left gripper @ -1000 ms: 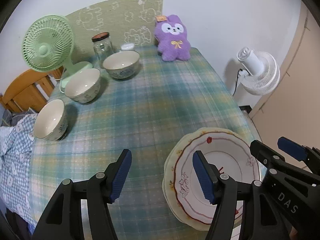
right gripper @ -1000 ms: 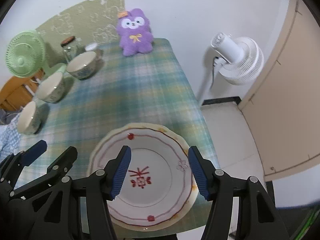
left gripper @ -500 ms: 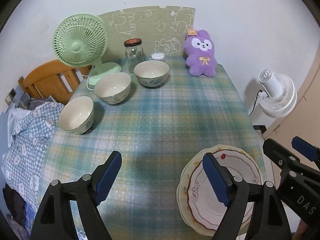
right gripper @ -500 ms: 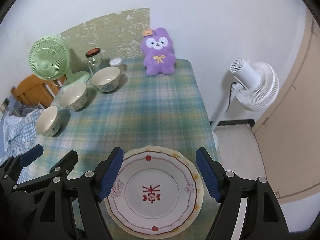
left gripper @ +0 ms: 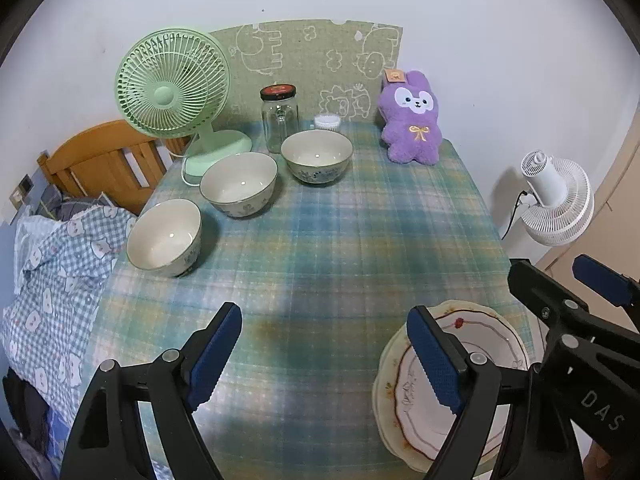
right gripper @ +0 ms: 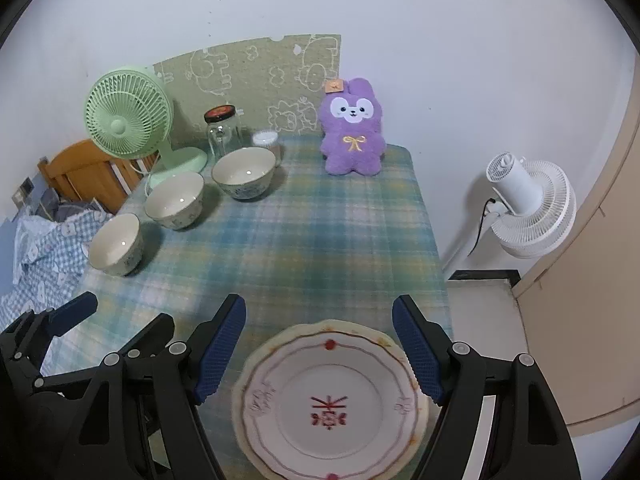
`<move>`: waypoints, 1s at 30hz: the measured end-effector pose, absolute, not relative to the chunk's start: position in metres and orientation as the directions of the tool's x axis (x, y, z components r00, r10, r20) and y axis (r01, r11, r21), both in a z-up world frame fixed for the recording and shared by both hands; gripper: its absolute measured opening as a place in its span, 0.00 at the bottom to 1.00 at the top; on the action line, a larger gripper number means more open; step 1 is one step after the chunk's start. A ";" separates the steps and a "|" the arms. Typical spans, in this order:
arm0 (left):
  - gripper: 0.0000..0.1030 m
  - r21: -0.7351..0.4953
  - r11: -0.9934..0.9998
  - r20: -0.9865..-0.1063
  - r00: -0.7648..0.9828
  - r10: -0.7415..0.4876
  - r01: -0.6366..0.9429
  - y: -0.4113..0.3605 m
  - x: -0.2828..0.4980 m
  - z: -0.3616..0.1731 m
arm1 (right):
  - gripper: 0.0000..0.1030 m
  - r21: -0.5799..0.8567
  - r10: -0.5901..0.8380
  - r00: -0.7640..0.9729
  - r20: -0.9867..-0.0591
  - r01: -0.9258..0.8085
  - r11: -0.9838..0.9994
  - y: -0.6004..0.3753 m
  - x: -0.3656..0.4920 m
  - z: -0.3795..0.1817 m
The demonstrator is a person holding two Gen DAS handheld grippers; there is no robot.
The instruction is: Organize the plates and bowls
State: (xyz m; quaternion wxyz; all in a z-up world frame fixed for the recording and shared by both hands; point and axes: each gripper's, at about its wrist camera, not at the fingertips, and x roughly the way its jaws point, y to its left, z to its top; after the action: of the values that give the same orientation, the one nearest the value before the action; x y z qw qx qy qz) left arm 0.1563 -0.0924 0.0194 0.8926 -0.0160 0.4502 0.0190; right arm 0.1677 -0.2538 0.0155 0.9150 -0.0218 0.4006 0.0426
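Observation:
Stacked patterned plates (right gripper: 330,400) lie at the table's near right corner; they also show in the left wrist view (left gripper: 480,344). Three cream bowls stand in a diagonal row at the left: the near bowl (left gripper: 164,238), the middle bowl (left gripper: 239,183) and the far bowl (left gripper: 317,156). The same bowls show in the right wrist view: near bowl (right gripper: 116,244), middle bowl (right gripper: 175,199), far bowl (right gripper: 244,173). My left gripper (left gripper: 324,356) is open and empty above the table's near edge. My right gripper (right gripper: 320,354) is open and empty, raised above the plates.
A green desk fan (left gripper: 174,88), a glass jar (left gripper: 279,118), a small white container (left gripper: 327,122) and a purple plush rabbit (left gripper: 412,120) stand along the back of the plaid table (left gripper: 360,232). A white floor fan (right gripper: 528,204) stands right; a checked cloth (left gripper: 52,272) hangs left.
Both grippers have lifted and pulled back from the plates, so more of the table and the bowls shows. Both stayed open. The plates and bowls have not moved.

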 end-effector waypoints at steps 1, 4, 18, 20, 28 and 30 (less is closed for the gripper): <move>0.84 -0.010 0.999 -0.804 0.594 0.017 -0.042 -0.089 0.157 0.020 | 0.76 -0.003 0.057 0.674 -0.736 -0.088 0.996 -0.250 0.168 0.016; 0.84 0.005 1.000 -0.797 0.604 0.018 -0.023 -0.080 0.159 0.023 | 0.76 0.011 0.050 0.671 -0.740 -0.063 0.998 -0.238 0.169 0.017; 0.84 -0.020 1.000 -0.817 0.575 -0.023 0.011 -0.019 0.179 0.015 | 0.76 0.002 0.000 0.683 -0.730 0.003 1.000 -0.171 0.177 0.021; 0.83 -0.020 1.000 -0.817 0.576 -0.024 0.013 -0.009 0.182 0.014 | 0.76 0.010 0.002 0.682 -0.731 0.008 1.000 -0.161 0.179 0.020; 0.83 0.003 1.000 -0.799 0.600 -0.016 0.031 0.021 0.189 0.010 | 0.76 0.006 -0.006 0.685 -0.728 0.014 1.000 -0.127 0.189 0.012; 0.83 -0.004 1.000 -0.802 0.597 -0.022 0.031 0.029 0.192 0.007 | 0.76 0.010 -0.003 0.690 -0.724 0.015 1.000 -0.120 0.191 0.010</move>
State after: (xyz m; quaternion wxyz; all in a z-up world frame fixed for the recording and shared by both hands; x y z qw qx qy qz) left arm 0.1925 0.0295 0.0073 0.8936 0.0050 0.4485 -0.0146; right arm 0.1907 -0.1203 0.0097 0.9191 0.0075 0.3940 -0.0050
